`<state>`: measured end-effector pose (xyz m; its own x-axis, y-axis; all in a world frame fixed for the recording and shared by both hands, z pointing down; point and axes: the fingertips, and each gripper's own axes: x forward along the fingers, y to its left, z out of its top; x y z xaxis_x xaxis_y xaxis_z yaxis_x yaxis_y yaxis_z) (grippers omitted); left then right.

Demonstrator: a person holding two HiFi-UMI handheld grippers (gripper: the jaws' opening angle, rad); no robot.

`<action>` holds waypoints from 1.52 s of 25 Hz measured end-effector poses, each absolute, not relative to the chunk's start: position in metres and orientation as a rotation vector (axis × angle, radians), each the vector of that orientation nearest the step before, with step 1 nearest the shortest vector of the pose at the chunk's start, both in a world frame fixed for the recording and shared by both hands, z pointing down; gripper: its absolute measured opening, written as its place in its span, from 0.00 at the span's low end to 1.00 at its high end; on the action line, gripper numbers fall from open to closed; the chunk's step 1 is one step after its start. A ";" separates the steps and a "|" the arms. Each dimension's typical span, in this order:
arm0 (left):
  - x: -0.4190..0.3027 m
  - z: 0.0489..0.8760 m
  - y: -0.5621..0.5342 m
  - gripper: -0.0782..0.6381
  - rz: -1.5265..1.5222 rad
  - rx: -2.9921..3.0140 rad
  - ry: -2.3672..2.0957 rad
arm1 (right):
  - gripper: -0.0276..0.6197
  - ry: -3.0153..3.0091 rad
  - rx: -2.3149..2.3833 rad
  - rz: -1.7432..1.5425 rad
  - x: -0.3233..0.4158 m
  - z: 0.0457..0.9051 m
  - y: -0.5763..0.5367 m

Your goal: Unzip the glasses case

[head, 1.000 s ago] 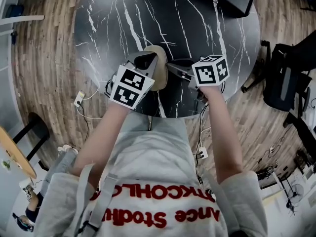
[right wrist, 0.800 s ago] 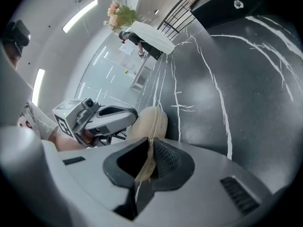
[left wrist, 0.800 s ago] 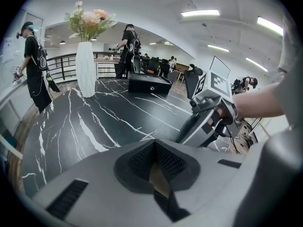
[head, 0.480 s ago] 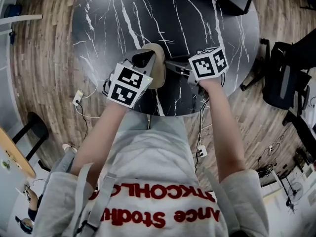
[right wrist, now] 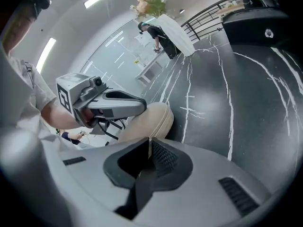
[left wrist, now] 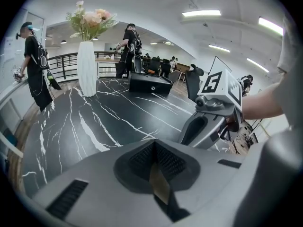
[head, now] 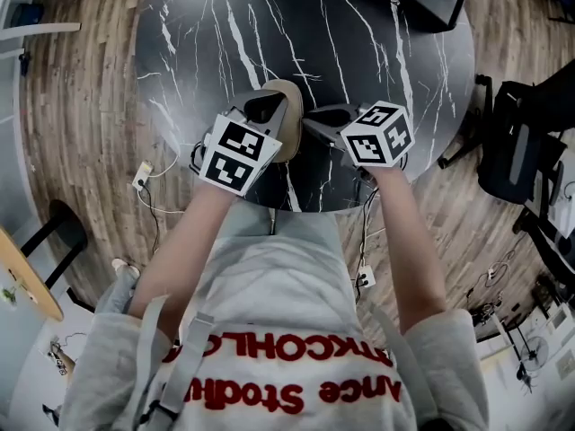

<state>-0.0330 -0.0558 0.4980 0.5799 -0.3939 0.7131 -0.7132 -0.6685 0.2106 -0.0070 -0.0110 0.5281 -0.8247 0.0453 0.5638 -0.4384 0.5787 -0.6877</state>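
A beige glasses case point(head: 293, 126) lies near the front edge of the black marble table point(head: 269, 34). My left gripper point(head: 264, 108) lies over the case from the left, jaws shut. In the left gripper view only a beige sliver shows in the slit behind its tips point(left wrist: 154, 144). My right gripper point(head: 311, 120) comes in from the right, jaws shut. In the right gripper view its tips point(right wrist: 149, 143) sit where the case's point(right wrist: 147, 122) zip seam ends. The zip pull is hidden, so I cannot tell if it is pinched. The left gripper point(right wrist: 141, 106) rests on the case's top.
A white vase of flowers point(left wrist: 86, 67) and a black box point(left wrist: 150, 84) stand at the table's far side. The table's front rim point(head: 305, 208) is just below the grippers. Black chairs point(head: 514, 142) stand on the wooden floor to the right. People stand beyond the table point(left wrist: 34, 65).
The right gripper's marker cube has rolled about its own line and shifted slightly. The case and the left gripper have stayed where they were.
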 end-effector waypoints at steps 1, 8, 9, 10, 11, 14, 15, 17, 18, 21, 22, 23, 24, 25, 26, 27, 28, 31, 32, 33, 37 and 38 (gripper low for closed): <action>-0.033 0.498 -0.056 0.12 0.885 2.330 -0.884 | 0.09 -2.284 0.307 1.171 -0.008 0.528 -0.012; -0.032 0.499 -0.056 0.12 0.883 2.329 -0.886 | 0.09 -2.313 0.222 0.818 -0.012 0.524 -0.009; -0.032 0.498 -0.056 0.12 0.881 2.328 -0.886 | 0.11 -2.315 0.205 0.774 -0.013 0.523 -0.007; -0.032 0.498 -0.055 0.12 0.880 2.328 -0.886 | 0.12 -2.315 0.189 0.730 -0.014 0.523 -0.007; -0.032 0.498 -0.055 0.12 0.879 2.328 -0.886 | 0.12 -2.312 0.173 0.693 -0.015 0.523 -0.006; -0.033 0.498 -0.056 0.12 0.878 2.324 -0.888 | 0.12 -2.302 0.131 0.626 -0.015 0.523 -0.006; -0.033 0.498 -0.056 0.12 0.876 2.321 -0.888 | 0.12 -2.299 0.117 0.600 -0.015 0.524 -0.005; -0.032 0.498 -0.056 0.12 0.867 2.319 -0.889 | 0.12 -2.289 0.086 0.552 -0.015 0.525 -0.003; -0.032 0.498 -0.056 0.12 0.861 2.319 -0.890 | 0.12 -2.284 0.069 0.535 -0.015 0.525 -0.001; -0.033 0.499 -0.055 0.12 0.853 2.319 -0.895 | 0.11 -2.272 0.030 0.511 -0.015 0.526 0.007; -0.033 0.499 -0.055 0.12 0.853 2.319 -0.896 | 0.11 -2.270 0.026 0.511 -0.015 0.527 0.009; -0.033 0.499 -0.055 0.12 0.853 2.319 -0.895 | 0.11 -2.269 0.025 0.512 -0.016 0.527 0.011; -0.033 0.499 -0.055 0.12 0.851 2.319 -0.894 | 0.11 -2.268 0.027 0.516 -0.016 0.527 0.014; -0.033 0.499 -0.055 0.12 0.850 2.319 -0.892 | 0.11 -2.267 0.029 0.521 -0.017 0.527 0.017; -0.033 0.499 -0.055 0.12 0.849 2.320 -0.891 | 0.11 -2.266 0.031 0.527 -0.018 0.527 0.021; -0.033 0.499 -0.055 0.12 0.848 2.320 -0.889 | 0.11 -2.267 0.034 0.535 -0.019 0.526 0.025; -0.033 0.498 -0.055 0.12 0.847 2.320 -0.888 | 0.11 -2.268 0.039 0.546 -0.020 0.526 0.029; -0.033 0.498 -0.054 0.12 0.841 2.321 -0.886 | 0.11 -2.276 0.064 0.583 -0.024 0.526 0.042; -0.033 0.498 -0.054 0.12 0.835 2.322 -0.887 | 0.11 -2.280 0.078 0.597 -0.026 0.526 0.047; -0.033 0.498 -0.054 0.12 0.824 2.322 -0.891 | 0.11 -2.285 0.096 0.614 -0.028 0.527 0.051; -0.034 0.497 -0.054 0.12 0.772 2.320 -0.902 | 0.11 -2.306 0.175 0.695 -0.035 0.528 0.067; -0.034 0.497 -0.054 0.12 0.772 2.320 -0.900 | 0.11 -2.310 0.189 0.712 -0.038 0.529 0.071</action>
<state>-0.0339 -0.0542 0.4969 0.6148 -0.4211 0.6668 -0.7234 -0.6379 0.2642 -0.0380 0.0711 0.5286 -0.7432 0.0629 0.6661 -0.3228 0.8383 -0.4394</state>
